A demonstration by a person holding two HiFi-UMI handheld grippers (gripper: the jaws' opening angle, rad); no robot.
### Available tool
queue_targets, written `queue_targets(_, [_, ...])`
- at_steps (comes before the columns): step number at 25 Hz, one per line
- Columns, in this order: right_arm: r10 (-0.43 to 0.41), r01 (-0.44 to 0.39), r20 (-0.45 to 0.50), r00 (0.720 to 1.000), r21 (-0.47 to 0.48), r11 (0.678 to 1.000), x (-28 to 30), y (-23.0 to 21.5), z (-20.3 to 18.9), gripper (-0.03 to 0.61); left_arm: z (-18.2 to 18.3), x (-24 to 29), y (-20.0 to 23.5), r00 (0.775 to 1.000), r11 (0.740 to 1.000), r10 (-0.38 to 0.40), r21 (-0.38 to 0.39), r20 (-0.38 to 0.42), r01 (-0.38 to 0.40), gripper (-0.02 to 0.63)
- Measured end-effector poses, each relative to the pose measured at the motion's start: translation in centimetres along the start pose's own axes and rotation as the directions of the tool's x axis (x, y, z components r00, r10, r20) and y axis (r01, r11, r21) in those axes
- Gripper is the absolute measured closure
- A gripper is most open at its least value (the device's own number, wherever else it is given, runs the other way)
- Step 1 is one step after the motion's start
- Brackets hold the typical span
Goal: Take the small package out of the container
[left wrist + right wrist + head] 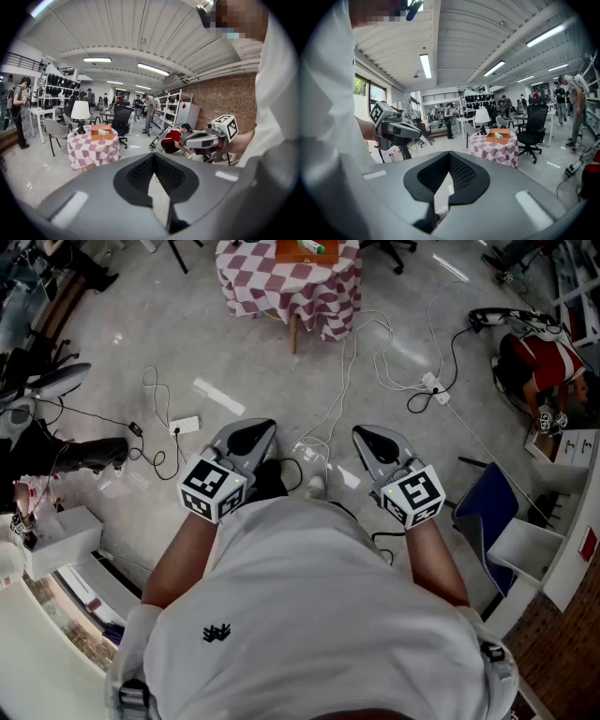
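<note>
The orange container [302,251] stands on a round table with a red-and-white checked cloth [281,287], far ahead across the floor. A small green package [315,247] lies inside it. Both gripper views show the container [101,131] [498,136] in the distance, the green package [104,132] [498,135] showing over its rim. My left gripper [255,432] [153,157] and right gripper [375,439] [449,157] are held side by side close to the chest, well short of the table. Each has its jaws together with nothing between them.
White cables [375,352] and a power strip [185,425] lie on the floor between me and the table. A blue chair [483,507] stands at the right, a white shelf [56,540] at the left. A person in red [544,367] crouches far right. A lamp [80,111] stands on the table.
</note>
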State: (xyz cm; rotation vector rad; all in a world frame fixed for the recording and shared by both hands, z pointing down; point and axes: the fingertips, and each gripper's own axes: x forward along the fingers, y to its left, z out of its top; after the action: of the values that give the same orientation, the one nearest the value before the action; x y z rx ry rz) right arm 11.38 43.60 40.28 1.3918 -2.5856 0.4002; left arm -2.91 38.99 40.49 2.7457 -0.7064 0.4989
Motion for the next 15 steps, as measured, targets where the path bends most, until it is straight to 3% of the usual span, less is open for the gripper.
queue_targets(7, [-0.041,0.041,0.001,0.999,-0.021,0.999,3.5,-2.0,1.5,0.578,1.9,1.5,3.8,0.998,0.999,-0.034,0.019,0.056,0.033,0.558])
queue_targets(15, [-0.075,0.076,0.013,0.997,-0.044,0.996,10.9,-3.8,6.0,0.578,5.0,3.1,12.3,0.994,0.999,-0.050,0.004,0.098,0.049,0.557])
